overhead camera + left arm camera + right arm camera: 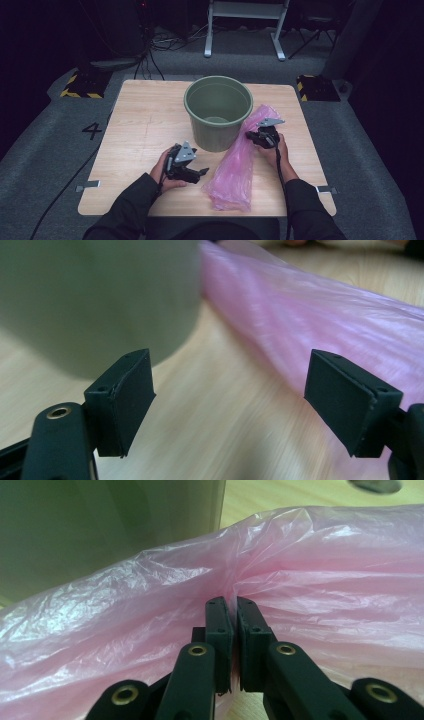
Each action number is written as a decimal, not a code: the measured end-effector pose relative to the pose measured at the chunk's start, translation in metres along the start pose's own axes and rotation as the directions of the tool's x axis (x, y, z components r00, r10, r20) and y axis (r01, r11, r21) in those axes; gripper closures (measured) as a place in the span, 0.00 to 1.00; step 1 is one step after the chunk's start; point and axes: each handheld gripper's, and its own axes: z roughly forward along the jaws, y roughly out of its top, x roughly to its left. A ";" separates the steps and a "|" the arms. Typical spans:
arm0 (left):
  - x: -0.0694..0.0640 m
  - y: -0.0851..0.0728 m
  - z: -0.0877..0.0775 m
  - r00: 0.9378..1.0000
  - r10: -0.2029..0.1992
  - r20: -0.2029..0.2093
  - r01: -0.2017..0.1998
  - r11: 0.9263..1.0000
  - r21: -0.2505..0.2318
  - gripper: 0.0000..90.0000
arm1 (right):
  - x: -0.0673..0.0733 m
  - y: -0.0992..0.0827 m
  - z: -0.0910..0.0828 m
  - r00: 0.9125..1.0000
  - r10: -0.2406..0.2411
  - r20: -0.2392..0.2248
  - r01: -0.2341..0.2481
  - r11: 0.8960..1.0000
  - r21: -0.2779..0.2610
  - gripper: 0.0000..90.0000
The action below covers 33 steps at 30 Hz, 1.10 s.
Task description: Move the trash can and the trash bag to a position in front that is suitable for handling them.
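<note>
Pale wooden table (145, 120) carries a green bucket (217, 112) at centre frame. Right of it lies a pink plastic bag (235, 172), pinched by the right gripper (233, 602). Lower left, the left gripper (227, 390) stands spread, holding nothing.

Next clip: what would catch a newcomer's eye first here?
The pink plastic bag lying crumpled on the wooden table, right of the green bucket at its middle. The right gripper has its fingers pinched shut on a fold of that bag, while the left gripper hangs open beside the bucket.
</note>
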 end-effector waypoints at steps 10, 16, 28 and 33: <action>0.039 -0.059 -0.037 0.975 -0.112 -0.193 0.138 0.983 0.124 0.22 | -0.001 0.003 -0.015 1.000 -0.006 -0.003 0.006 0.999 -0.052 0.97; 0.060 -0.078 -0.052 0.954 -0.177 -0.242 0.211 0.970 0.122 0.21 | 0.001 0.008 -0.025 0.999 -0.033 -0.013 0.031 0.994 -0.104 0.99; 0.074 -0.091 -0.043 0.936 -0.225 -0.270 0.271 0.951 0.150 0.19 | 0.002 0.018 -0.048 0.998 -0.057 -0.004 0.055 0.981 -0.185 1.00; 0.076 -0.091 -0.039 0.939 -0.232 -0.255 0.274 0.951 0.143 0.18 | 0.003 0.020 -0.061 0.998 -0.067 0.017 0.069 0.974 -0.215 1.00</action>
